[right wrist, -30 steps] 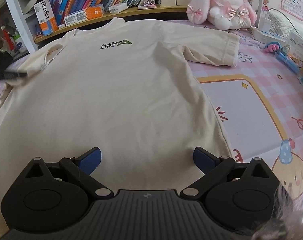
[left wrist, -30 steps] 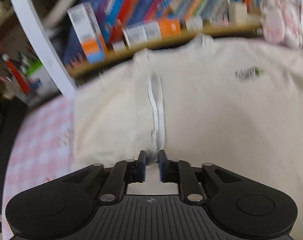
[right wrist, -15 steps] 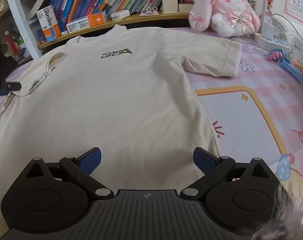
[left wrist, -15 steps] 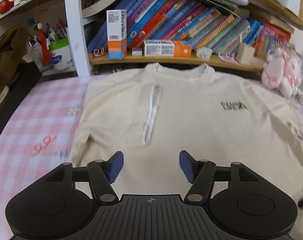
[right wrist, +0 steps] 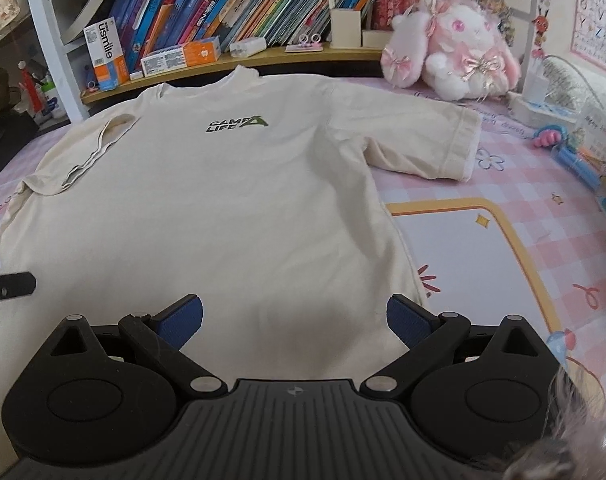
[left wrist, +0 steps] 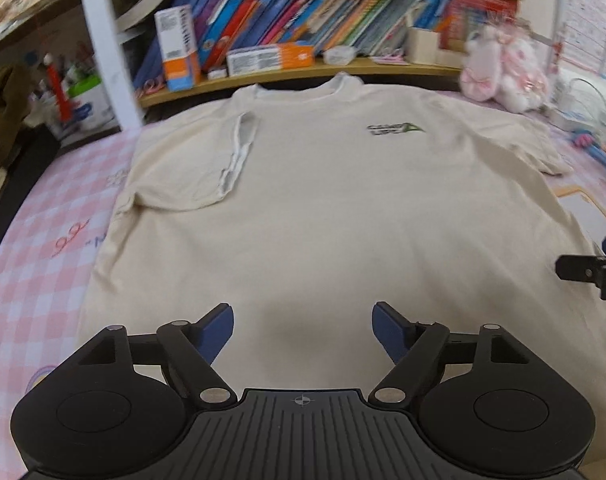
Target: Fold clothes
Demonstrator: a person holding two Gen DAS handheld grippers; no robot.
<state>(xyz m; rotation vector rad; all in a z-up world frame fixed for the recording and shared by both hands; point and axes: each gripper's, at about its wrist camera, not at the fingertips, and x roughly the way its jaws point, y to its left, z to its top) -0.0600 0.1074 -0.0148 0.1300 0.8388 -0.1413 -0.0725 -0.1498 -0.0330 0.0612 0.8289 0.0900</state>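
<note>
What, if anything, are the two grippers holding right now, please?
Nothing: the left gripper and right gripper are both open above the T-shirt.

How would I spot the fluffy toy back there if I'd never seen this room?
Start at the cream short-sleeved T-shirt spread on the pink checked cloth, then look past its unfolded sleeve toward the wooden bookshelf. There sits a pink and white plush rabbit. Among hard-edged books and boxes it is the only soft thing, with pink eyes and shiny bows.
</note>
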